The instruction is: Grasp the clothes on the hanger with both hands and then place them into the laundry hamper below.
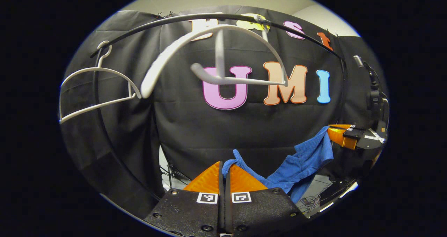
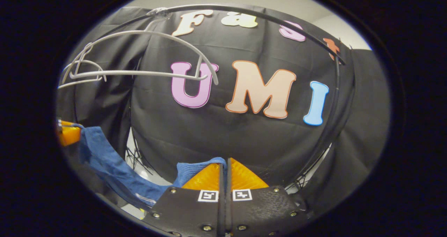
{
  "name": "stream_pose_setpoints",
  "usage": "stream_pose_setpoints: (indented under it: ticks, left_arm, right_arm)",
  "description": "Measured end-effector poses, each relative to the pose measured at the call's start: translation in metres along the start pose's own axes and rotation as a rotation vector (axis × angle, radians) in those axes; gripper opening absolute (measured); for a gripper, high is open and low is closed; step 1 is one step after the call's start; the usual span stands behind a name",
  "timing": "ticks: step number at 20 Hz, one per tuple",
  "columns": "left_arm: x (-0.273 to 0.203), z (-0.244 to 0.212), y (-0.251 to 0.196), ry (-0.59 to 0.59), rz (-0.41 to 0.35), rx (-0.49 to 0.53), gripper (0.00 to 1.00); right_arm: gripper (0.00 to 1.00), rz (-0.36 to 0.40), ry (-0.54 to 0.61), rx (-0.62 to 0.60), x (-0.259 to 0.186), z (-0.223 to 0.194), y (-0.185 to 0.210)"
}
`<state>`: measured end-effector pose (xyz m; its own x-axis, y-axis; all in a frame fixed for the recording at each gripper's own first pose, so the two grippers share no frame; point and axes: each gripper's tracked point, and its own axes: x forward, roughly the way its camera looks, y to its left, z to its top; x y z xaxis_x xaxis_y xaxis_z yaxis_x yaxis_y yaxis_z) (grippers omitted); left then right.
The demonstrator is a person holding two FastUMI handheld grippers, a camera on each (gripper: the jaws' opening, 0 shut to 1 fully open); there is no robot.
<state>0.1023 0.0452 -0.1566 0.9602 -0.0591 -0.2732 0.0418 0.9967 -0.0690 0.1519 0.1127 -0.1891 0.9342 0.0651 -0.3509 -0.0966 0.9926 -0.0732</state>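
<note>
A curved black rail (image 1: 146, 26) arches across the top of the left gripper view, from about 9 o'clock to 2 o'clock. Two bare white hangers hang from it by their hooks: a thin hanger (image 1: 94, 90) at 9 o'clock and a broader hanger (image 1: 223, 55) near 12 o'clock, tilted.

Garment (image 1: 300, 163) solid blue, fine knit texture, no print. Hangers (image 1: 223, 55) white/pale grey; rail (image 1: 139, 31) blk. Gripper bodies (image 1: 223, 212) blk w/ small blk-and-white square markers; backdrop cloth (image 2: 244, 142) blk, wall above off-white.
</note>
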Motion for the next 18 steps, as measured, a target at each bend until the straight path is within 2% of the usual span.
stream_pose_setpoints:
  ticks: [1, 3, 6, 8, 12, 18]
  left_arm:
    - [0.000, 0.001, -0.005, 0.000, -0.008, -0.008, 0.02]
    - [0.002, 0.008, -0.022, -0.022, -0.042, -0.017, 0.00]
    - [0.002, 0.017, -0.044, -0.033, -0.087, 0.028, 0.00]
    - [0.005, 0.021, -0.055, -0.040, -0.119, 0.020, 0.00]
    - [0.010, 0.032, -0.076, -0.053, -0.153, 0.017, 0.02]
    - [0.020, 0.062, -0.096, -0.099, -0.188, -0.007, 0.00]
  right_arm:
    - [0.01, -0.002, 0.010, 0.023, -0.010, -0.001, 0.000]
    - [0.01, -0.002, 0.013, 0.071, -0.026, -0.001, 0.005]
    - [0.01, -0.008, 0.012, 0.114, -0.043, 0.003, 0.004]
    - [0.01, -0.002, 0.015, 0.135, -0.050, 0.008, 0.008]
    - [0.01, 0.001, 0.003, 0.161, -0.058, 0.022, 0.009]
    - [0.01, 0.024, -0.019, 0.208, -0.053, 0.052, 0.009]
